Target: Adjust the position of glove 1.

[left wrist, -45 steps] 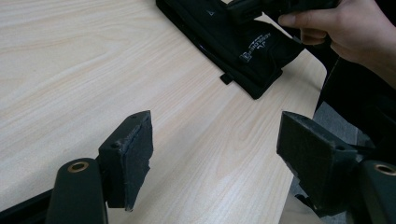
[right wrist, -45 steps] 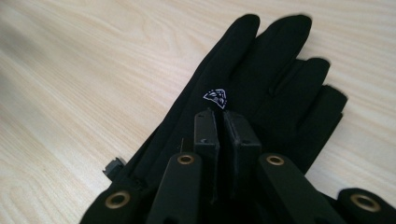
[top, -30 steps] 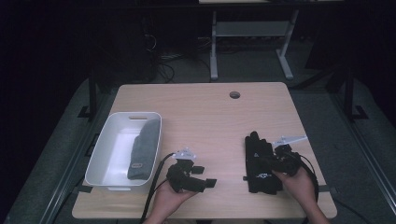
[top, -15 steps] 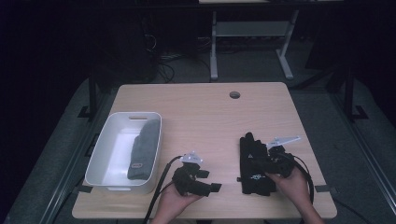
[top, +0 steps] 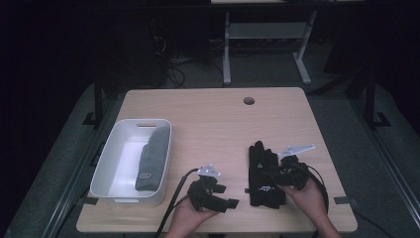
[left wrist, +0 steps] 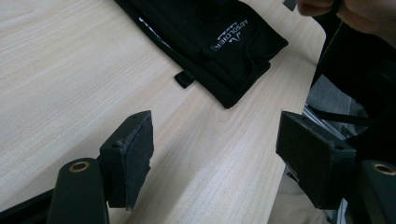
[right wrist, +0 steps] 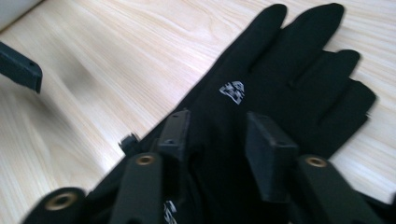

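- At the desk's [top: 208,124] left, a white bin [top: 116,163] holds a grey glove [top: 151,161].
- Right hand-held gripper [right wrist: 217,135], jaws just opening, hovers over the black glove [right wrist: 280,79].
- Left hand-held gripper [left wrist: 215,158] gapes empty.

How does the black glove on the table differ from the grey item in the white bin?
The black glove lies flat on the bare table, fingers pointing away from the person; the grey item lies inside the white bin. The glove is black with small white logos; the grey item is lighter. Both lie lengthwise, untouched by the left tongs.

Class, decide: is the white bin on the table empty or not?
Not empty. The white bin holds a grey folded cloth item lying along its right side.
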The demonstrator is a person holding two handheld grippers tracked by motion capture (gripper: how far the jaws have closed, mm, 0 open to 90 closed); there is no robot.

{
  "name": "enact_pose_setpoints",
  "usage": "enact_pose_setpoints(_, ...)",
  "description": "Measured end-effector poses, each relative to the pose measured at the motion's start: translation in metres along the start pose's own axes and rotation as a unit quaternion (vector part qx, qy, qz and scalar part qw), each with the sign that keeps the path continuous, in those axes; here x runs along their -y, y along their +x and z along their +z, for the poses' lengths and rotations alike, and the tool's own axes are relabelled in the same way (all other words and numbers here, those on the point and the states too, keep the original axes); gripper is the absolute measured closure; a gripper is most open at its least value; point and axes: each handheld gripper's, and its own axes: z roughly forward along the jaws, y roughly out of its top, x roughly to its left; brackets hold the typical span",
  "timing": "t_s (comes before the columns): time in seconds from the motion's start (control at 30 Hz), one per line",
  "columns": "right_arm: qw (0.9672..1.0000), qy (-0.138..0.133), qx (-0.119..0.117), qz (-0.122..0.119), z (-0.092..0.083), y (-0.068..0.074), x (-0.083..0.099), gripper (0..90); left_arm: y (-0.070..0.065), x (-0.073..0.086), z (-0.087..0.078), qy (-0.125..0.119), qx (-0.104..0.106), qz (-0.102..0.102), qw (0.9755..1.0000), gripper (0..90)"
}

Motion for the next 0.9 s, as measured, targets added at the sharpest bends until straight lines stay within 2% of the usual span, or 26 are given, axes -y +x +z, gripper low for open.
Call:
enact_pose_setpoints(0.07,0.9999,0.008,0.002,-0.009,-0.003,0.001,0.006,75.1,0.001,0.0,0.001,0.001,-0.001,0.0,1.0,27.1)
enact_pose_setpoints(0.13,0.9999,0.011,0.004,-0.011,-0.003,0.002,0.007,76.9,0.001,0.0,0.002,0.003,0.0,0.0,1.0,27.1)
enact_pose_setpoints(0.2,0.9998,0.015,-0.004,-0.008,-0.002,0.004,0.009,78.5,0.0,0.0,0.003,0.003,0.0,-0.002,1.0,27.2)
enact_pose_setpoints(0.3,0.9997,0.017,-0.011,-0.011,0.001,0.007,0.009,78.5,0.0,0.0,0.004,0.005,0.001,-0.001,1.0,27.2)
enact_pose_setpoints(0.57,0.9992,0.019,-0.033,-0.014,0.013,0.02,0.004,74.0,0.004,-0.002,0.007,0.005,0.005,-0.014,0.9999,27.2)
enact_pose_setpoints(0.63,0.9989,0.02,-0.038,-0.019,0.016,0.021,0.001,70.7,0.006,-0.003,0.008,0.007,0.008,-0.017,0.9998,27.5)
enact_pose_setpoints(0.73,0.9988,0.022,-0.038,-0.021,0.015,0.02,-0.004,57.0,0.007,-0.005,0.013,0.008,0.012,-0.018,0.9997,30.3)
enact_pose_setpoints(0.83,0.9997,0.011,-0.02,-0.009,0.01,0.012,-0.01,46.0,0.01,-0.008,0.02,0.018,0.011,-0.02,0.9996,31.4)
enact_pose_setpoints(0.9,1.0,0.003,-0.007,0.003,0.007,0.004,-0.012,42.5,0.011,-0.009,0.024,0.022,0.012,-0.027,0.9993,32.7)
